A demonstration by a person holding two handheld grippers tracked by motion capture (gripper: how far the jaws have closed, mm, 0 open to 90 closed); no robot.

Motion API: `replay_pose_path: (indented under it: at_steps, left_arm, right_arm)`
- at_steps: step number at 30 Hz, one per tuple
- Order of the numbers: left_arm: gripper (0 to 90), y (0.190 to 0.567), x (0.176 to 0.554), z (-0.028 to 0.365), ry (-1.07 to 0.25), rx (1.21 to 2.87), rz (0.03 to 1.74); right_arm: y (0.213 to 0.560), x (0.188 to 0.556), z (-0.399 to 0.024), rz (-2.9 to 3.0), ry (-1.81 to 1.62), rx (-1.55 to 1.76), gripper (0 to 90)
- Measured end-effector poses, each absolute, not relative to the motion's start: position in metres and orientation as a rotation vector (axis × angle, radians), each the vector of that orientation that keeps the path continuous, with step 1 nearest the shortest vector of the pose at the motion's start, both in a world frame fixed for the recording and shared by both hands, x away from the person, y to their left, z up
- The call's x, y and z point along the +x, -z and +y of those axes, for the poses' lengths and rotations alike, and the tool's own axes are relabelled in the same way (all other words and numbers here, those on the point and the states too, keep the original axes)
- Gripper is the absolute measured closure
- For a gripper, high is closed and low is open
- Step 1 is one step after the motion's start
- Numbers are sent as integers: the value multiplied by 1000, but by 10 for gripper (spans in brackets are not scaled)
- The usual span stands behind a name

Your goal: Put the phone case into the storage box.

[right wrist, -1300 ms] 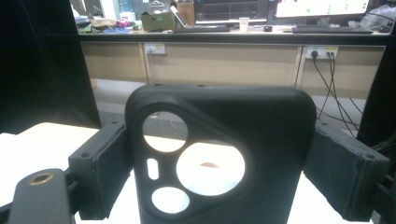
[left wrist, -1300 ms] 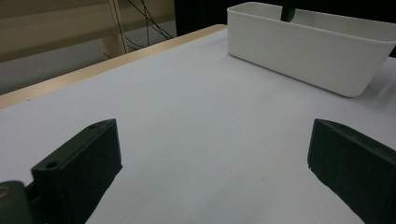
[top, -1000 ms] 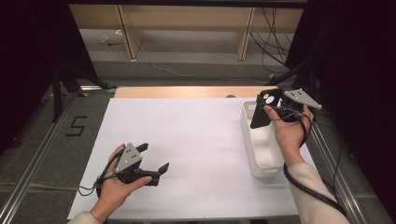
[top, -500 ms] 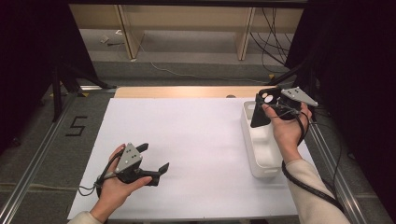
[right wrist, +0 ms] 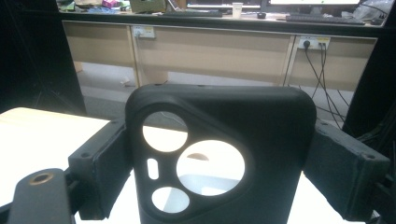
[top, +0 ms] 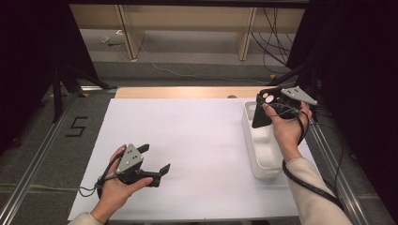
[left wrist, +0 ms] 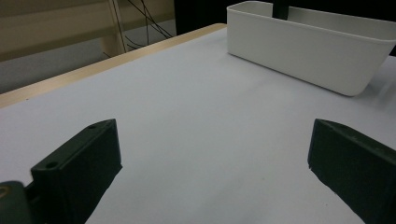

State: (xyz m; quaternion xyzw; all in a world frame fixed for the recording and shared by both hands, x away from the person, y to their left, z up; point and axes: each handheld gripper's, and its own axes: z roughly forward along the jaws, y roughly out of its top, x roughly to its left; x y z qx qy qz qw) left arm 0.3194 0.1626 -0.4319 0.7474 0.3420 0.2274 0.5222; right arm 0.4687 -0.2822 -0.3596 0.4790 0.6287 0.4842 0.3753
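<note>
my right gripper (top: 268, 108) is clamped on a black phone case (right wrist: 219, 158), held above the white bin (top: 261, 145). my left gripper (top: 152, 159) rests wide open and empty. i judge the case just lifted out; next, carry it leftward to bare table (top: 197, 136).

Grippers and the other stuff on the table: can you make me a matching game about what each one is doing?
Things:
1. left gripper
2. right gripper
3. phone case
4. white bin

States:
A. black, with round cut-outs
B. sits at the table's right side
C. open, holding nothing
D. shut on the phone case

Pairs: 1-C, 2-D, 3-A, 4-B
</note>
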Motion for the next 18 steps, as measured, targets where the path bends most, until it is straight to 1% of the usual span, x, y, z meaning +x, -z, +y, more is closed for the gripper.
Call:
replay_pose_path:
  at_steps: [18]
  left_arm:
    - [22,432,319,162,-545,1789,820]
  right_arm:
    - [362,476,-279,1617,-1218,1230,152]
